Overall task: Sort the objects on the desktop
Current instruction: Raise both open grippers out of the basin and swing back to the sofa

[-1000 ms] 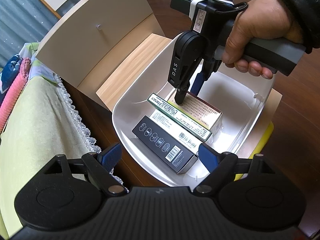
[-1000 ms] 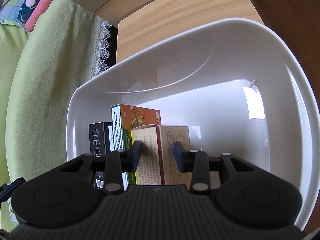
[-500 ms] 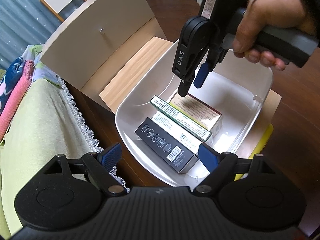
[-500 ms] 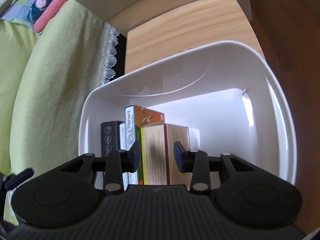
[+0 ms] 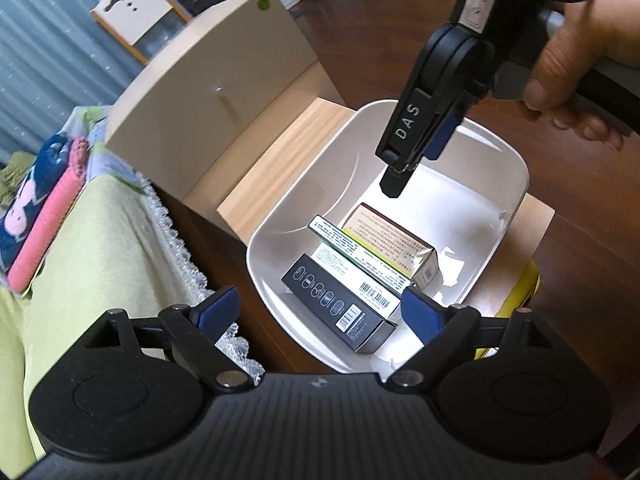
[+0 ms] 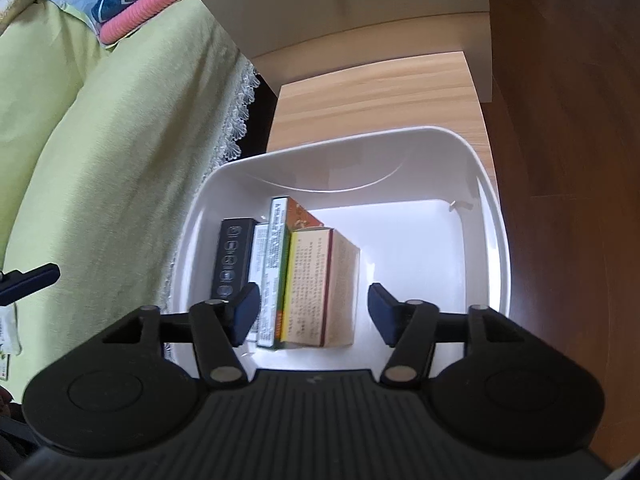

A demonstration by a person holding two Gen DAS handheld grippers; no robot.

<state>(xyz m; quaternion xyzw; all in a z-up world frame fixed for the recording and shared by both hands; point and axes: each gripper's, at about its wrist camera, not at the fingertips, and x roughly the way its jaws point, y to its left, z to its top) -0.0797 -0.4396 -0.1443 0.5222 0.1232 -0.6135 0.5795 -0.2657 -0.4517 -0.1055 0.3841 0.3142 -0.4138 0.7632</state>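
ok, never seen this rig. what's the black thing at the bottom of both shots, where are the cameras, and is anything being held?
No robot here: a person holds a hand-held two-finger gripper in each hand. Each gripper carries a fisheye camera looking along its fingers, so the black shape at the bottom is the gripper's own body. The left wrist view shows the left gripper open, and across from it the right gripper above a white bin, carried by a hand. The right wrist view looks down from the right gripper into the same bin. Four boxes stand side by side in it: a black box, a white box, a green-edged box, a beige box. Neither gripper holds anything.
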